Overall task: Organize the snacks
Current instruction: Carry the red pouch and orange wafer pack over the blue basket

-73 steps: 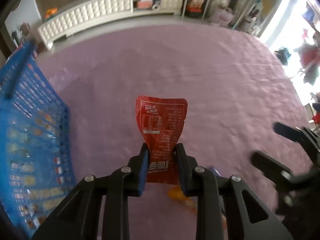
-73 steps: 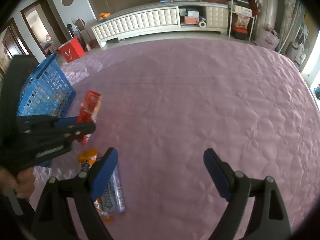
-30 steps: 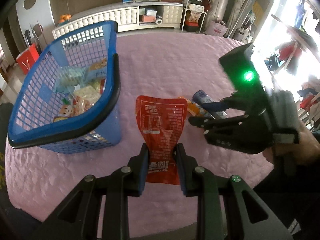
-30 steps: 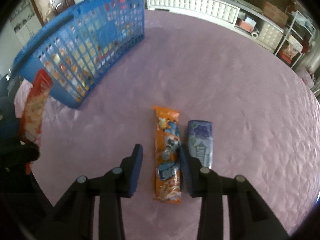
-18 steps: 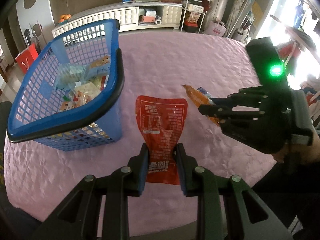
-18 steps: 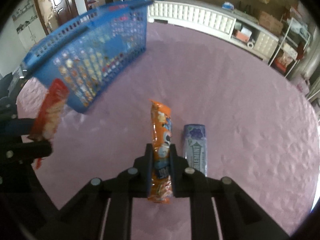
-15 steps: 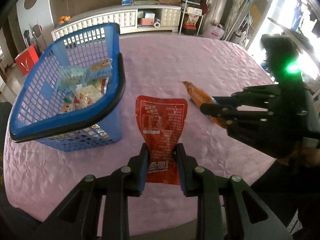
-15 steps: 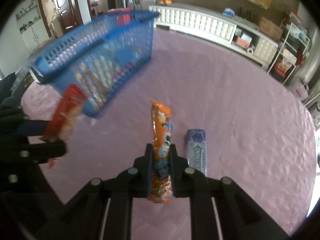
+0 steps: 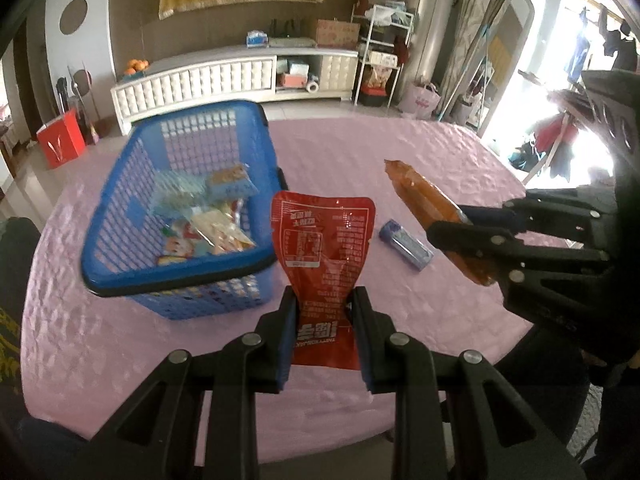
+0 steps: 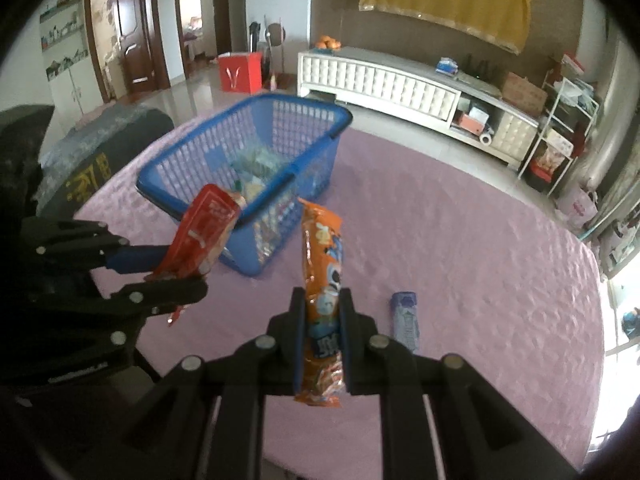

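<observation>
Both grippers have risen since a second ago, when the right one stood open around an orange snack lying on the cloth; that snack now hangs in the air. Seen from the left wrist, the left gripper (image 9: 323,310) sits at the bottom centre of the frame, its blue-padded fingers pinched narrow on the lower end of a flat red foil snack pouch (image 9: 323,246) that stands upright above them, printed side to the camera. To the pouch's left, in the middle left of the frame, a blue plastic lattice basket with a black rim (image 9: 176,280) rests on the pink quilted tablecloth (image 9: 420,152) and holds several small wrapped snacks (image 9: 204,220). At the right edge, the black right gripper (image 9: 468,224) reaches in, clamped on a long orange snack packet (image 9: 424,196) that points toward the upper left. Below that packet, a small purple-blue rectangular pack (image 9: 406,244) lies flat on the cloth, well apart from the basket.

Seen from the right wrist, the right gripper (image 10: 323,334) at bottom centre holds the orange packet (image 10: 322,264) upright, fingers closed tight on its lower half. The left gripper (image 10: 176,276) enters from the left edge with the red pouch (image 10: 202,232) tilted toward the basket (image 10: 192,160) in the upper centre. The purple-blue pack (image 10: 406,320) lies on the cloth (image 10: 460,240) to the lower right of centre.
</observation>
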### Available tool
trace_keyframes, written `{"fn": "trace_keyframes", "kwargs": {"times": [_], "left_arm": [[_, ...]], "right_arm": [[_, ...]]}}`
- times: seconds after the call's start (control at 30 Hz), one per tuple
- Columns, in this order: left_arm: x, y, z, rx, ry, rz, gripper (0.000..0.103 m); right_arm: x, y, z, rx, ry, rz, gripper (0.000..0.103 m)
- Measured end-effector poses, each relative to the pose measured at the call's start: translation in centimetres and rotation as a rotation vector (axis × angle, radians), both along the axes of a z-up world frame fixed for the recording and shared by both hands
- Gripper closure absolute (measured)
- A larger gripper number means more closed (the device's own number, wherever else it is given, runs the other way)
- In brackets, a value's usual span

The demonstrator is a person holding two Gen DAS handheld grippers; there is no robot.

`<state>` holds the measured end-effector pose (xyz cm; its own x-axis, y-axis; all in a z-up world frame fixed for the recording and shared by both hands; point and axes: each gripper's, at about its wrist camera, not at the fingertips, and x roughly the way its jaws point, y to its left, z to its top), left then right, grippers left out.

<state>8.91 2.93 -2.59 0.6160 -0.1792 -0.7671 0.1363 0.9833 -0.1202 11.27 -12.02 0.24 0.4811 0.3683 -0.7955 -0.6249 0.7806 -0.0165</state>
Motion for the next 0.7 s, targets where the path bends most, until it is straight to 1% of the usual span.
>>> {"fn": "trace_keyframes", "kwargs": {"times": [0.13,0.27,0.33,0.43,0.57,0.7], "left_arm": [[-0.6,1.3,1.8,0.015,-0.040,-0.009,0.079],[-0.8,3.5,4.1,0.038,-0.090,-0.018,0.079],[-0.8,4.9,5.2,0.044,-0.110,-0.016,0.079],[-0.5,6.9,6.5,0.035,-0.126,-0.013,0.079],[0.4,9.5,8.3,0.056,-0.151,-0.008,0.079],[1.4,11.4,9.1,0.073,-0.159,-0.002,0.078]], "right_arm": [[-0.5,1.1,1.3,0.039,0.001,0.002,0.085],[-0.9,2.8,2.3,0.094,0.012,0.030,0.085],[-1.0,3.9,3.0,0.106,0.002,0.038,0.085],[-1.0,5.5,3.8,0.115,-0.011,0.056,0.085],[-0.4,7.2,4.7,0.137,-0.031,0.072,0.085],[0.2,9.0,5.6,0.148,-0.049,0.113,0.085]]}}
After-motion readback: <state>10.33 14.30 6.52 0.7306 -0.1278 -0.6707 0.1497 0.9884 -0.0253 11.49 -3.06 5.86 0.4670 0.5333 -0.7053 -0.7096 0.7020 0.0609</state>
